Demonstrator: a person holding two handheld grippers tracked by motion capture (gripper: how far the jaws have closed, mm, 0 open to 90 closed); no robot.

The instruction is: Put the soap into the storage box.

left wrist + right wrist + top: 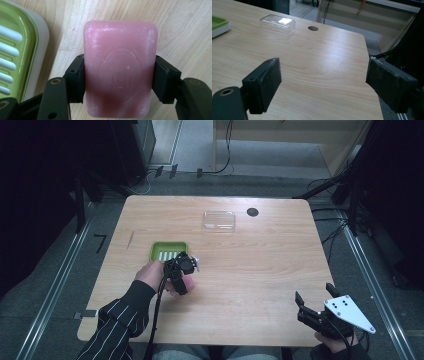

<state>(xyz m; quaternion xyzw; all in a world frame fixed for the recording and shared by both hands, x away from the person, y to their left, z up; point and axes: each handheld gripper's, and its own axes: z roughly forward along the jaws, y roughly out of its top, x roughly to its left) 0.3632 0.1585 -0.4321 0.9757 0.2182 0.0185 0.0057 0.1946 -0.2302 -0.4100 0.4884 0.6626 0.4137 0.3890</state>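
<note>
A pink bar of soap (120, 67), an oval emblem pressed into its face, sits clamped between the jaws of the left gripper (118, 80) just above the wooden table (260, 265), right beside a green slatted soap dish (15, 50). Farther back, a clear plastic lid (219, 220) lies near a round hole (252, 212) in the tabletop. At the table's near right corner, the right gripper (322, 82) hangs with jaws spread wide, holding nothing.

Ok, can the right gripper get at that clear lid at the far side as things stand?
Probably yes: the right gripper is open and holds nothing, and bare table lies between it and the clear lid.
</note>
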